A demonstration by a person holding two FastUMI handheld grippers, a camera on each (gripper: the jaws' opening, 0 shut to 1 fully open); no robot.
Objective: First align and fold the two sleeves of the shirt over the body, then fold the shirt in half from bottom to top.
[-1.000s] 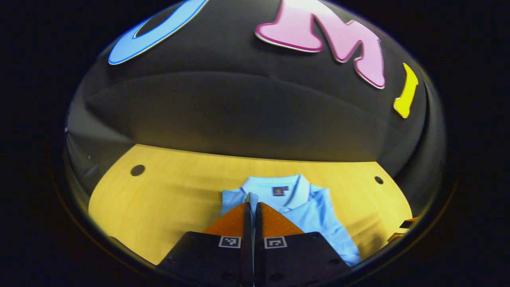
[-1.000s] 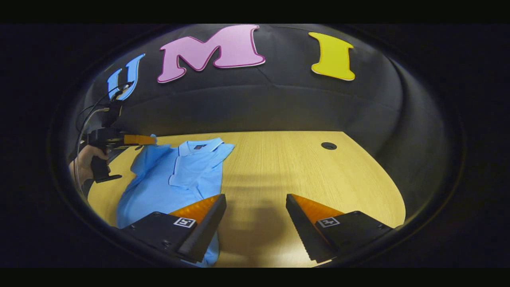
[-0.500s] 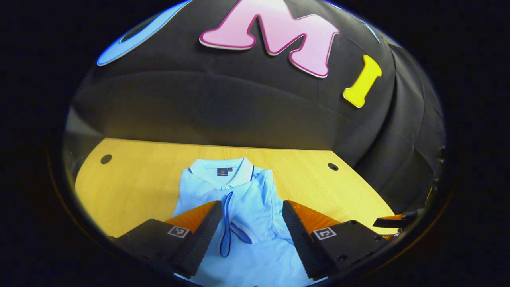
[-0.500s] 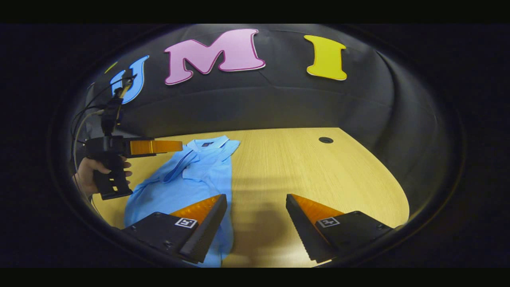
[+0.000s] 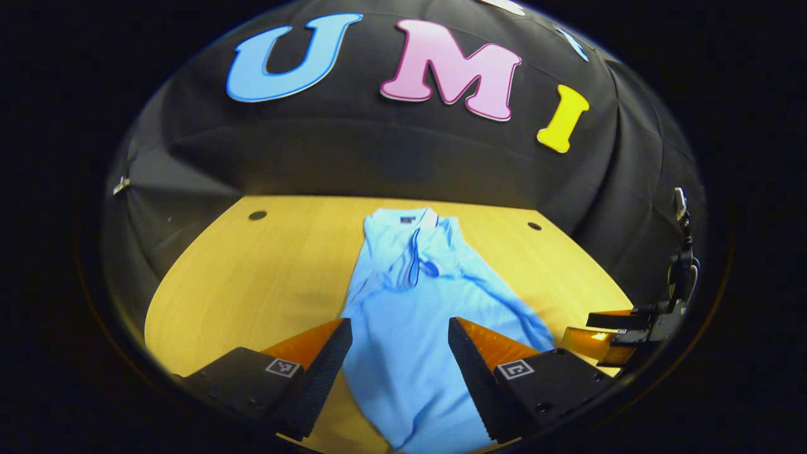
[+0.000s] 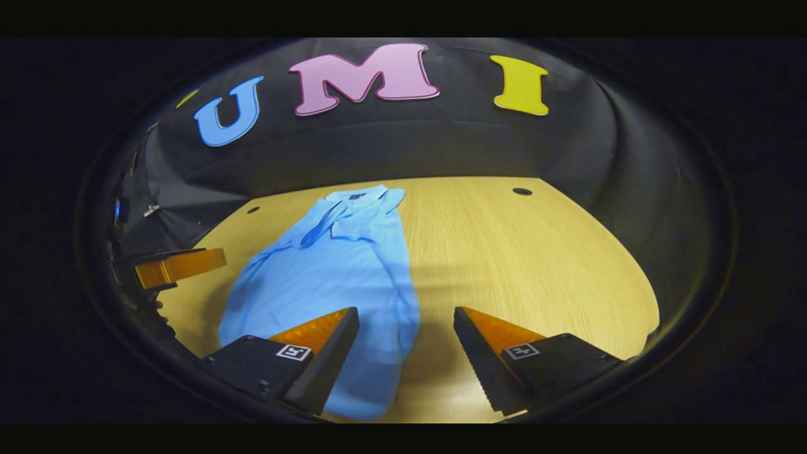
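Left gripper [image 5: 398, 353] wide open, empty, over the hem end of the light blue cotton polo shirt [image 5: 410, 315]; right gripper [image 6: 406, 343] likewise open, empty, at the shirt's right edge. Shirt lies sleeves-in on the pale wooden table [image 6: 523, 265]. Next, probably pinch both hem corners evenly, carry toward collar. Bare table right of shirt.

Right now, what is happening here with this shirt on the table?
A person is folding a light blue shirt on a wooden table, holding a gripper in each hand. Both sleeves lie folded over the body, collar at the far end. The left gripper and right gripper are open near the bottom hem, holding nothing. The bottom-to-top fold is not yet done.
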